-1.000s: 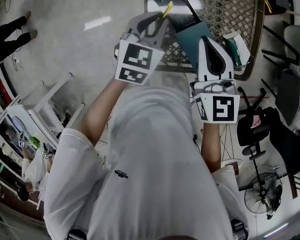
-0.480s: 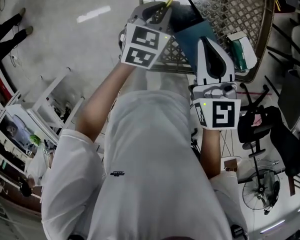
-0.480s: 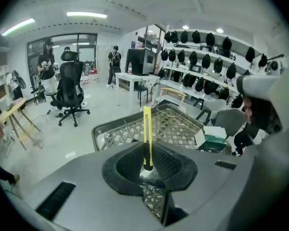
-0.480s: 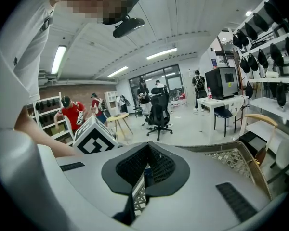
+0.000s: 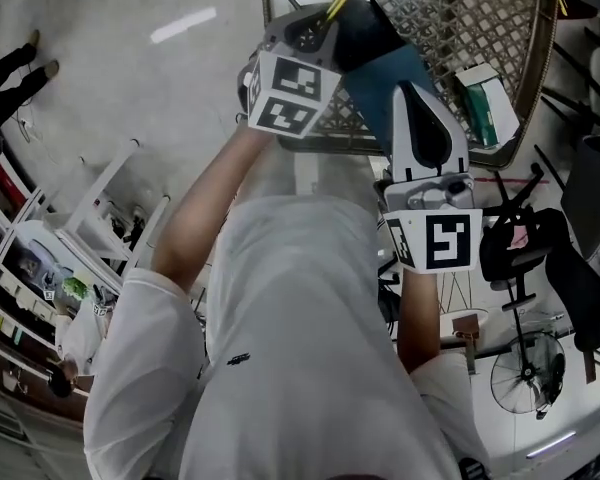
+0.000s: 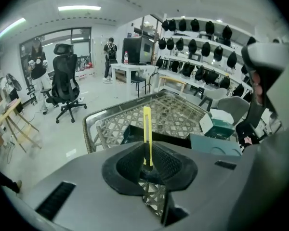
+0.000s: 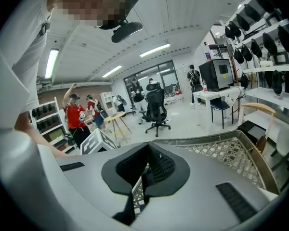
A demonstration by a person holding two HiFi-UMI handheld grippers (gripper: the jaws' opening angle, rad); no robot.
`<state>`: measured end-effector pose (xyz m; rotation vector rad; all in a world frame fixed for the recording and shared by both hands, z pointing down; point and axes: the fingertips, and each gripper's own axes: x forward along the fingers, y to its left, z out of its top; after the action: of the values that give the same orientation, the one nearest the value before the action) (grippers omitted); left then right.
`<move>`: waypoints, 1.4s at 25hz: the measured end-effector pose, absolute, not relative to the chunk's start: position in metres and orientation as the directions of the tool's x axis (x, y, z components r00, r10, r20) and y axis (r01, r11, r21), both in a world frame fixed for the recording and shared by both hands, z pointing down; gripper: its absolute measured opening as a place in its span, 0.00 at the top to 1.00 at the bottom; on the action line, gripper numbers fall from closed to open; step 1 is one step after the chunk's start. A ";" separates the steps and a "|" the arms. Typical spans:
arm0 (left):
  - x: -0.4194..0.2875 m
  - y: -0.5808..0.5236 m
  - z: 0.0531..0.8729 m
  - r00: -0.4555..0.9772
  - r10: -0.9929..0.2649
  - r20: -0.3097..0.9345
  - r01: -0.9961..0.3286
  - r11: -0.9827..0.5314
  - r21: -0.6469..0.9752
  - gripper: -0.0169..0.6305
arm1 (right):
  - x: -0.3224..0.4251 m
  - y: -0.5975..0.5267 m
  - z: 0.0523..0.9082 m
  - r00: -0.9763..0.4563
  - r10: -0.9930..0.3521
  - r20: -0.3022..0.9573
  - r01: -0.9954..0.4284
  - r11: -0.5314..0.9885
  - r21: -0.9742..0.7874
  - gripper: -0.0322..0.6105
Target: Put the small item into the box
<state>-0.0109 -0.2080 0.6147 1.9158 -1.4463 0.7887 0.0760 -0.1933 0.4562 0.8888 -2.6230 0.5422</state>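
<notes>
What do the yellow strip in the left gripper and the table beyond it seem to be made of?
The yellow strip looks like plastic: a bright, even colour, smooth, thin and straight. The table looks like woven wicker or rattan, maybe synthetic: an open lattice top with a thick rim.

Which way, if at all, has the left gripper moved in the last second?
Yes. Judged against the wicker basket, the left gripper, shut on the yellow item, has moved forward and right, further over the basket toward the open box.
</notes>
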 end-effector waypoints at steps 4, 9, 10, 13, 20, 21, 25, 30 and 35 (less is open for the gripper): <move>-0.003 -0.206 0.641 0.231 -0.569 0.789 -0.964 -0.245 0.105 0.90 | 0.082 -0.194 0.469 -0.749 -0.510 0.422 -0.640 0.723 -0.261 0.95; 0.000 -0.200 0.659 0.223 -0.548 0.806 -0.962 -0.255 0.092 0.90 | 0.089 -0.194 0.480 -0.739 -0.510 0.441 -0.651 0.707 -0.275 0.95; 0.000 -0.199 0.663 0.221 -0.543 0.810 -0.961 -0.260 0.088 0.90 | 0.090 -0.194 0.481 -0.737 -0.511 0.443 -0.654 0.705 -0.275 0.95; 0.002 -0.197 0.672 0.216 -0.527 0.822 -0.958 -0.278 0.073 0.90 | 0.090 -0.193 0.486 -0.734 -0.510 0.448 -0.657 0.700 -0.280 0.95; 0.010 -0.191 0.686 0.210 -0.485 0.849 -0.944 -0.326 0.047 0.90 | 0.091 -0.188 0.493 -0.733 -0.503 0.458 -0.659 0.691 -0.296 0.95; 0.012 -0.191 0.687 0.209 -0.479 0.853 -0.941 -0.336 0.041 0.90 | 0.092 -0.187 0.495 -0.731 -0.503 0.461 -0.661 0.690 -0.296 0.95; 0.015 -0.190 0.692 0.193 -0.451 0.871 -0.926 -0.377 0.010 0.90 | 0.096 -0.185 0.496 -0.726 -0.506 0.465 -0.667 0.685 -0.294 0.95; 0.018 -0.187 0.697 0.185 -0.407 0.894 -0.915 -0.404 0.006 0.89 | 0.100 -0.186 0.497 -0.714 -0.519 0.469 -0.680 0.674 -0.290 0.95; 0.022 -0.186 0.699 0.184 -0.380 0.907 -0.897 -0.443 -0.004 0.89 | 0.101 -0.185 0.497 -0.715 -0.522 0.465 -0.681 0.673 -0.289 0.95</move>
<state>0.0223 -0.1862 0.6992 1.9164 -1.1941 1.2251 0.1006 -0.1851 0.4965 0.9493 -2.5446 0.6414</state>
